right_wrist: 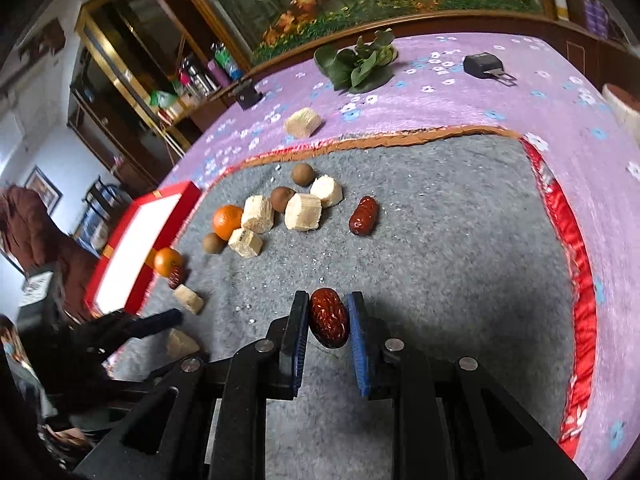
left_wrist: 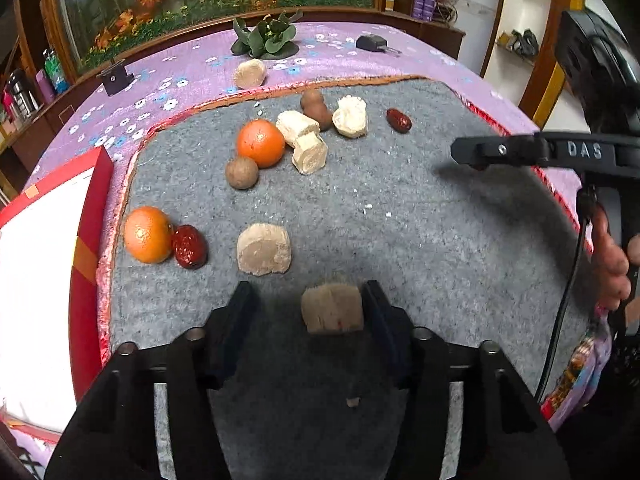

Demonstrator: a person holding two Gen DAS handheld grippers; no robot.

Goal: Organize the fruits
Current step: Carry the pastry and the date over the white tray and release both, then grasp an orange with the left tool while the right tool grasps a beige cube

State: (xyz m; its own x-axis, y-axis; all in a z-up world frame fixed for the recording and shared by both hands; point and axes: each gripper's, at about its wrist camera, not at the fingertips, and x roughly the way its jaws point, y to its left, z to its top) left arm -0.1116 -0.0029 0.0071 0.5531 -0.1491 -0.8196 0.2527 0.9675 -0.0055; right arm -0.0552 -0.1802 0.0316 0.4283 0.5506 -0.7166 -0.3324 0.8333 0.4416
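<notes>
My left gripper [left_wrist: 308, 300] is open over the grey mat [left_wrist: 400, 220]; a beige chunk [left_wrist: 332, 308] sits between its fingers, against the right one. My right gripper [right_wrist: 326, 316] is shut on a red date [right_wrist: 328, 317] above the mat. On the mat lie two oranges [left_wrist: 260, 143] [left_wrist: 148, 234], another red date [left_wrist: 190, 246] beside the near orange, a third date [left_wrist: 399, 120], brown round fruits [left_wrist: 241, 172] and several beige chunks [left_wrist: 264, 249]. The right gripper also shows in the left wrist view [left_wrist: 464, 152].
A red box with a white inside [left_wrist: 36, 280] stands at the mat's left edge. A purple flowered cloth [left_wrist: 180, 76] lies beyond the mat with a green leafy vegetable [left_wrist: 266, 38], one beige chunk [left_wrist: 250, 73] and two small black objects [left_wrist: 372, 43].
</notes>
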